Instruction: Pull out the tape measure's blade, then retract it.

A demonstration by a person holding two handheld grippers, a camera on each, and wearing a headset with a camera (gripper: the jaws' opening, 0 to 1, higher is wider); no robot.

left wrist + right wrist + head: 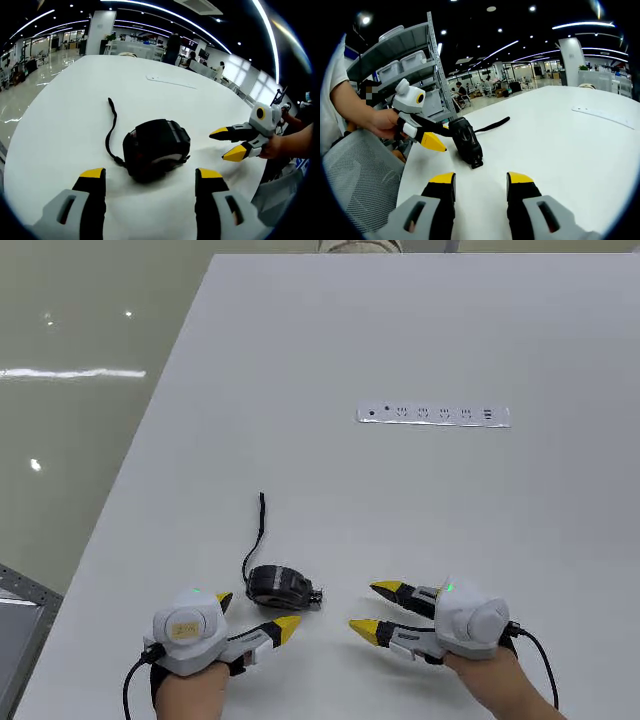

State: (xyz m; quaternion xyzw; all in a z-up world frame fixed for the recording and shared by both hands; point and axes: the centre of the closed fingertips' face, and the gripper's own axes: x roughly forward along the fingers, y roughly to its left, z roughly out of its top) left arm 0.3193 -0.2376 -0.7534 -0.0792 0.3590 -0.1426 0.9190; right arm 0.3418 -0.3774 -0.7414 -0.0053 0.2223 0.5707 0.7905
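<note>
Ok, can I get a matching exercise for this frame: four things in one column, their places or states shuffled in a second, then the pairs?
Things
1. tape measure
2. strap
3. power strip
4. right claw

Places or states
A. flat on the table, far from both claws
B. open, apart from the tape measure, tips toward it
C. on the table just ahead of the open left claw
D. runs from the tape measure's case toward the table's far side

Pairs: 1-C, 2-D, 3-A, 4-B
</note>
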